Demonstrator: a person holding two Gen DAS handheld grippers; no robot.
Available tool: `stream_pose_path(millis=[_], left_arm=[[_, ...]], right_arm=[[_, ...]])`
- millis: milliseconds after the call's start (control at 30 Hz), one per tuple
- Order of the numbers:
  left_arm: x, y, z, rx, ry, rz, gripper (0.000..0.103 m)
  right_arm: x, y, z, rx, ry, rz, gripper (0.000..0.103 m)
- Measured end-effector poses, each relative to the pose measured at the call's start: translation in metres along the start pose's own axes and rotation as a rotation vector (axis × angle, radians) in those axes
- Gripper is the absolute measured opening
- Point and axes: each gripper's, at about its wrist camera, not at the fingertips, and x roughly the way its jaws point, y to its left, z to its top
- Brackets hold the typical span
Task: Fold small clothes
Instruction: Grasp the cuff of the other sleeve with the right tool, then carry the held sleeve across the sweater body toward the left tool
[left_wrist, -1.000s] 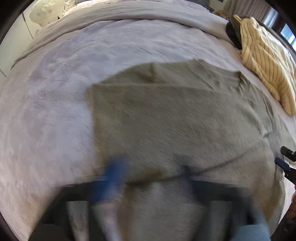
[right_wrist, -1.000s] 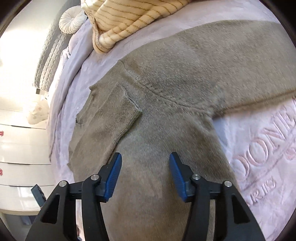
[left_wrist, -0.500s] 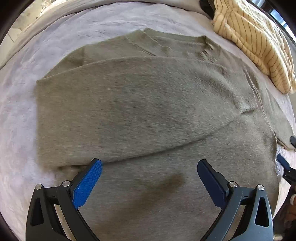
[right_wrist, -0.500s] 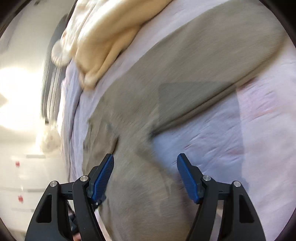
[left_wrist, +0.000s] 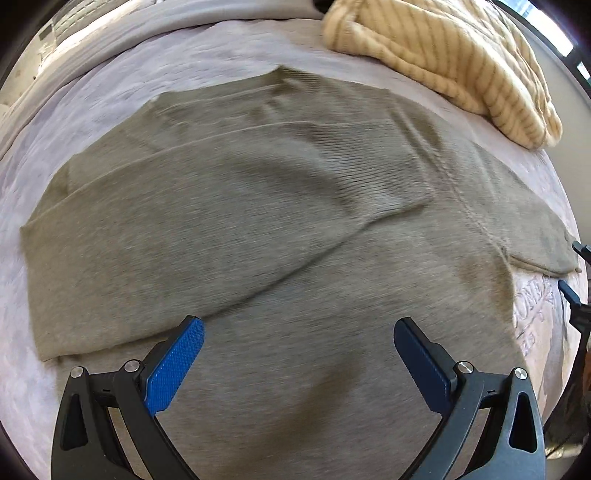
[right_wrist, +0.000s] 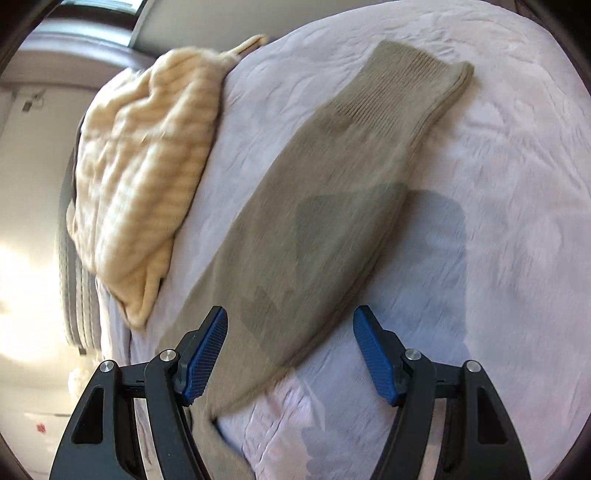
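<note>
An olive-grey knit sweater (left_wrist: 295, 229) lies flat on the lilac bedspread (left_wrist: 92, 96). One sleeve (left_wrist: 166, 251) is folded across its body. My left gripper (left_wrist: 297, 350) hovers over the sweater's lower part, open, with nothing between its blue pads. The other sleeve (right_wrist: 314, 221) stretches diagonally away in the right wrist view, its ribbed cuff (right_wrist: 413, 81) at the far end. My right gripper (right_wrist: 290, 332) is open above the near part of this sleeve, apart from the cloth. It also shows at the right edge of the left wrist view (left_wrist: 572, 267).
A cream striped garment (left_wrist: 461, 66) is heaped beyond the sweater, left of the stretched sleeve (right_wrist: 147, 158). Embroidered lettering (left_wrist: 532, 306) marks the bedspread near the sweater's right side. A grey padded headboard (right_wrist: 74, 288) and white furniture (right_wrist: 37, 406) stand past the bed's edge.
The left gripper slid across the sweater, and its jaws went from blurred and close together to wide apart. The right gripper swung from the sweater's body out along the sleeve, widening a little.
</note>
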Motion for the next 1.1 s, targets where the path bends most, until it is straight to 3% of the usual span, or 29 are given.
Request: stream_pose_path(millis=[200, 433, 467, 500, 533, 567, 667, 767, 933, 1100], left_arm=[[0.005, -0.037, 0.009, 0.01, 0.009, 0.026, 0.103], [0.013, -0.062, 0.017, -0.009, 0.008, 0.053, 0.103], [0.011, -0.06, 0.015, -0.008, 0.005, 0.049, 0.103], [0.011, -0.061, 0.015, -0.01, 0.004, 0.045, 0.103], [0.009, -0.058, 0.014, -0.015, 0.004, 0.044, 0.103], [0.008, -0.055, 0.014, -0.022, 0.006, 0.043, 0.103], [0.001, -0.039, 0.009, -0.054, 0.017, 0.029, 0.103], [-0.003, -0.025, 0.008, -0.09, 0.007, 0.031, 0.103], [-0.005, -0.003, 0.008, -0.127, 0.004, 0.029, 0.103], [-0.014, 0.04, 0.007, -0.193, -0.046, 0.018, 0.103]], right_arm=[[0.011, -0.009, 0.02, 0.049, -0.015, 0.053, 0.074], [0.03, -0.008, 0.029, 0.128, 0.014, 0.177, 0.07], [0.032, -0.007, 0.029, 0.137, 0.023, 0.196, 0.054], [0.035, -0.006, 0.029, 0.142, 0.036, 0.21, 0.029], [0.037, -0.005, 0.029, 0.146, 0.049, 0.218, 0.017], [0.04, -0.004, 0.028, 0.149, 0.059, 0.218, 0.009], [0.042, 0.006, 0.025, 0.126, 0.058, 0.238, 0.009], [0.042, 0.03, 0.021, 0.055, 0.07, 0.278, 0.008], [0.049, 0.107, 0.003, -0.191, 0.121, 0.309, 0.009], [0.065, 0.209, -0.054, -0.541, 0.204, 0.338, 0.009]])
